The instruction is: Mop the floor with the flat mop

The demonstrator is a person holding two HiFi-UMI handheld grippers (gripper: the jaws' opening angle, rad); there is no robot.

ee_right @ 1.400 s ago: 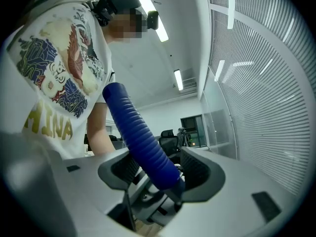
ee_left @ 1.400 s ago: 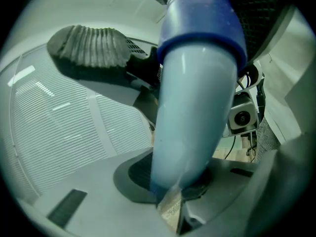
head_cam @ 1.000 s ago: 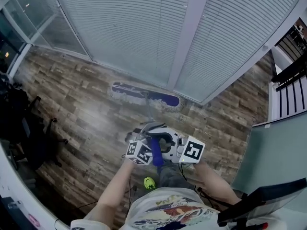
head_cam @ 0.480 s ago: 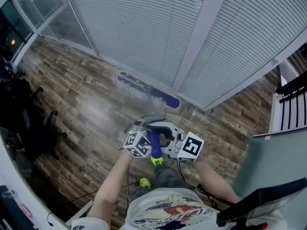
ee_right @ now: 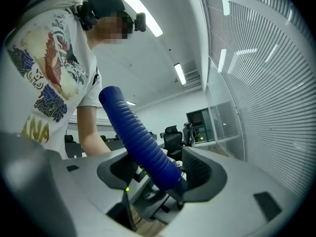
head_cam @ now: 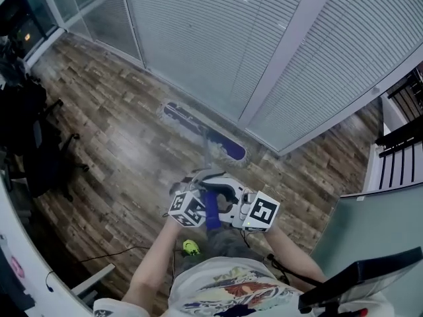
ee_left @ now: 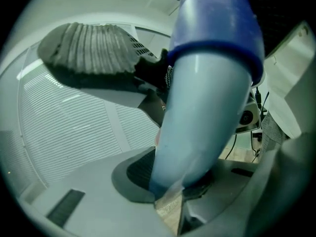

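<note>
Flat mop [head_cam: 205,132] is on the far side of the wood floor [head_cam: 112,150], its blue head lying flat right along the foot of the blinds wall [head_cam: 211,38]. The pole [head_cam: 211,162] runs back to the near side, up to the grippers.

The left gripper [ee_left: 173,181] is clamped narrow on the smooth light-blue part of the pole. The right gripper [ee_right: 163,174] sits wide around the fat ribbed grip [ee_right: 140,142] at the top end. Both sets of jaws have just been easing open a touch, with the pole and the grip between the pads.

My guess on handling: it's light, with a stiff pole and a soft pad that drags instead of gliding. The smooth section looks slippery and could twist in the pads, so the ribbed grip is the better place to steer from.

Stuff in the way:
- The wall blocks any further push, so strokes probably have to go sideways or back.
- Office chairs [head_cam: 39,157] crowd the left.
- A cable [head_cam: 119,253] lies on the near floor.
- There's a small yellow-green thing [head_cam: 190,246] by the feet, can't tell what it is.
- A grey partition [head_cam: 377,223] closes off the right.
</note>
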